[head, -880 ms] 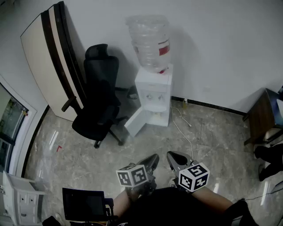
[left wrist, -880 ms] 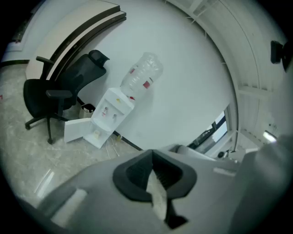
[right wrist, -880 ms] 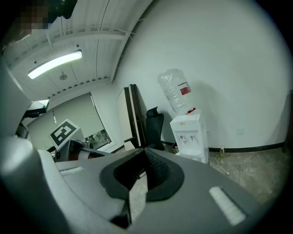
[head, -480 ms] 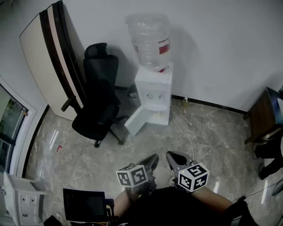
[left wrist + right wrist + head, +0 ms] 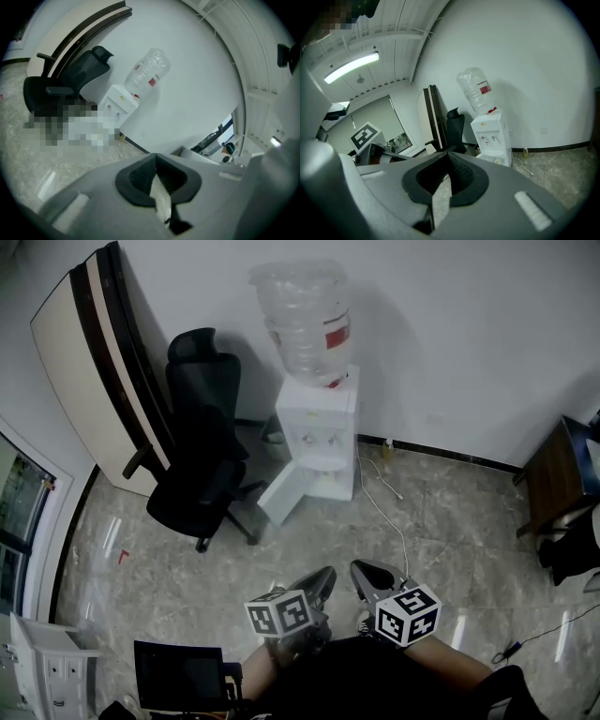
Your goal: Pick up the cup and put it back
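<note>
holding left gripper (image 5: 325, 576) and right gripper (image 5: 359, 569), jaws together on nothing, well short of the water dispenser (image 5: 317, 432) ahead; no cup shows, so reaching shut risks toppling it.

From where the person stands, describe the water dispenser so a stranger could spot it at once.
Find the white back wall. Against it, right of the black office chair, stands the water dispenser. Only it is a white cabinet topped by an upturned clear bottle, its lower door hanging open.
</note>
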A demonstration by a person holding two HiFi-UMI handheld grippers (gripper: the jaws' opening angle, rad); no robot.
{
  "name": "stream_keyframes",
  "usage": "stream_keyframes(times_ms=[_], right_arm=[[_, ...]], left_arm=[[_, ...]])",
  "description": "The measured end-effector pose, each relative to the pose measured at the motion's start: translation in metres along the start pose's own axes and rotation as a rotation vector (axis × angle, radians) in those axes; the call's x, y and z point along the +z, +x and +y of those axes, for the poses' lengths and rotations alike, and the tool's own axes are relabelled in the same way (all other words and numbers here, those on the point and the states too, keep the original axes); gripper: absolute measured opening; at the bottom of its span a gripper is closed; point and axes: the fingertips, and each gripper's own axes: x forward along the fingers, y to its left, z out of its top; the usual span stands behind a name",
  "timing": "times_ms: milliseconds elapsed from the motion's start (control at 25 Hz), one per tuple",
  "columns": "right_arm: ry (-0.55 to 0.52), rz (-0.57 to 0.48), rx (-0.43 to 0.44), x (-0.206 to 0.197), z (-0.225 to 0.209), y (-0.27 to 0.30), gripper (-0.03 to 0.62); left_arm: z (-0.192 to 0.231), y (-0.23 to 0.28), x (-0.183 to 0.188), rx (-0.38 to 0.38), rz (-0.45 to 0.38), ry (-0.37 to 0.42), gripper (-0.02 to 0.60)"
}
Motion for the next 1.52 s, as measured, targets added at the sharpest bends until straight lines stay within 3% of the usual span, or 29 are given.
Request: stream_keyframes(times_ms=[200,280,360,520,680,960,1280,1520], right_arm=[[0.018,-0.018,-0.018,0.005,-0.023,-0.011,0.008],[0.034,-0.052,-0.012,0.012,-0.035,-0.018,0.010],[0.054,-0.091,0.015,0.021,-0.044,-0.027,0.058],[0.106,-0.143,0.061,0.039,-0.065,-0.039,0.058],[0.130,-0.139,0.064,0.043,-0.081,-0.034,0.057],[0.154,-0.100,0.070,0.054,-0.095,0.031,0.061],[0.094,-0.011,0.036,0.097,-0.107,0.164,0.071],[0.049,0.034,0.019,0.116,-0.125,0.249,0.074]], left_arm=[[-0.016,0.025,-0.008,-0.034,0.034,-0.006,0.005],[-0.022,0.035,-0.007,-0.029,0.033,0.012,0.005],[-0.035,0.046,-0.007,-0.052,0.032,0.022,0.005],[-0.067,0.067,-0.002,-0.130,0.023,0.071,0.005],[-0.075,0.083,-0.002,-0.133,0.024,0.111,0.005],[-0.025,0.100,0.035,-0.145,-0.001,0.017,0.005],[0.059,0.135,0.141,-0.173,-0.040,-0.049,0.005],[0.124,0.155,0.181,-0.107,-0.030,-0.100,0.005]])
